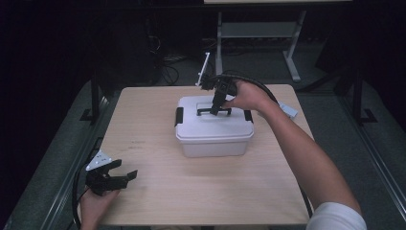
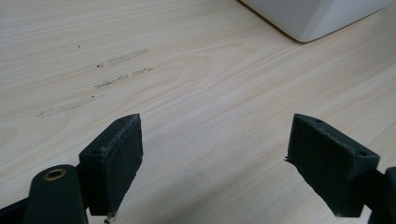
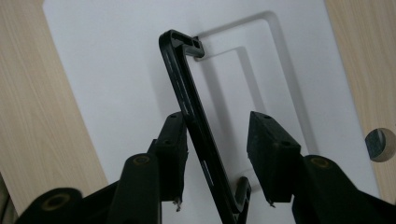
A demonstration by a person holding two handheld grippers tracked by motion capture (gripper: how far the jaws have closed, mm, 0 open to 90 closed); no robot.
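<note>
White plastic makes up the storage box (image 1: pixel 214 127), which sits near the middle of the pale wood worktop (image 1: pixel 201 187), with a black latch at each end of its lid (image 3: pixel 107 70). Its black carrying handle (image 3: pixel 194 121) is raised on edge above the recess in the lid. The right gripper (image 1: pixel 218 108) comes down over the lid from the far side, and in the right gripper view its 2 fingers stand apart with the handle's bar between them; the left one lies against the bar, the other is clear of it. The left gripper (image 1: pixel 125 175) rests low at the near left corner of the worktop, well apart from the box, held in a hand (image 1: pixel 95 206), its fingers (image 2: pixel 116 158) spread wide over bare wood.
</note>
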